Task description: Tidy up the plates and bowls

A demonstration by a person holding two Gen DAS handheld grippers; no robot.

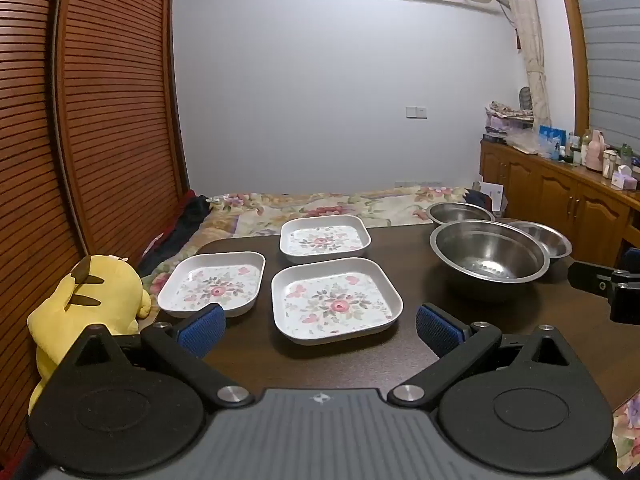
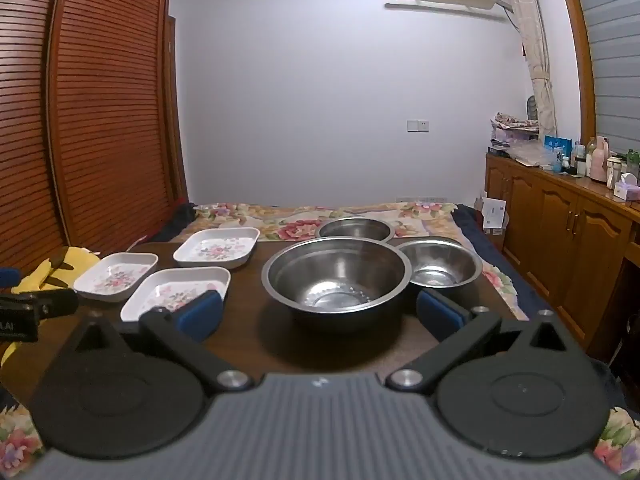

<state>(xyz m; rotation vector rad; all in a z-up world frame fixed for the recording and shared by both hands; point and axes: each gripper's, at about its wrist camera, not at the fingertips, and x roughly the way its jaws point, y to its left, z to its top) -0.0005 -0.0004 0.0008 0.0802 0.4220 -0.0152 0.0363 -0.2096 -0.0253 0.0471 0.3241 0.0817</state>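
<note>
left gripper (image 1: 320, 330): wide, empty, facing near plate (image 1: 336, 300)
right gripper (image 2: 319, 316): wide, empty, facing big bowl (image 2: 336, 276)
plates: three, left half of table (image 1: 320, 364)
bowls: three, right half

Left tool (image 1: 320, 330) and right tool (image 2: 318, 314) level, side by side, blue-padded jaws wide apart, empty.

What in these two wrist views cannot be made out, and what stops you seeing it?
- Far steel bowl: right wrist view, its lower part is hidden behind the large steel bowl.
- Nearest floral plate: right wrist view, its near corner is covered by the right gripper.
- Yellow plush toy: left wrist view, its front faces away; the left gripper covers its lower part.
- Bottles on the sideboard: too small to read.
</note>
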